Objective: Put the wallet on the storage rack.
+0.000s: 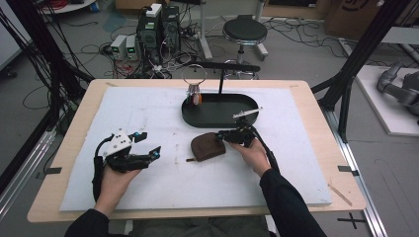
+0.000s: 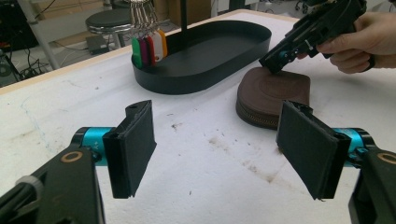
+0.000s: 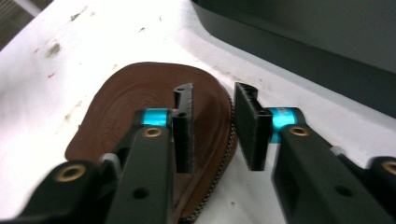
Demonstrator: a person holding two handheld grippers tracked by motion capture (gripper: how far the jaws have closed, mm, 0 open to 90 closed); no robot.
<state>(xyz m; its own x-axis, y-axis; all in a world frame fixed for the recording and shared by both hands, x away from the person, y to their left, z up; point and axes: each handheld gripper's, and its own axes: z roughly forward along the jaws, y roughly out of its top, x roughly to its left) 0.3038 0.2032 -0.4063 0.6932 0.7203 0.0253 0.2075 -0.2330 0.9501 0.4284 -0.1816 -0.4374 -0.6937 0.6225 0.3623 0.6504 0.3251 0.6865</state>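
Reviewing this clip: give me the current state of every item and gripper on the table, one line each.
brown pouch: lying flat on the white mat, zipped shut as far as visible.
black tray: on the mat, upright post at its back.
key tags: hanging on a ring at the tray's left end.
left gripper: jaws wide open, nothing between them.
right gripper: jaws narrowed over the pouch's edge, a gap remains.

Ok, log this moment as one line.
left gripper: open, idle | right gripper: fingers straddling edge of brown pouch, not clamped | black tray: behind pouch
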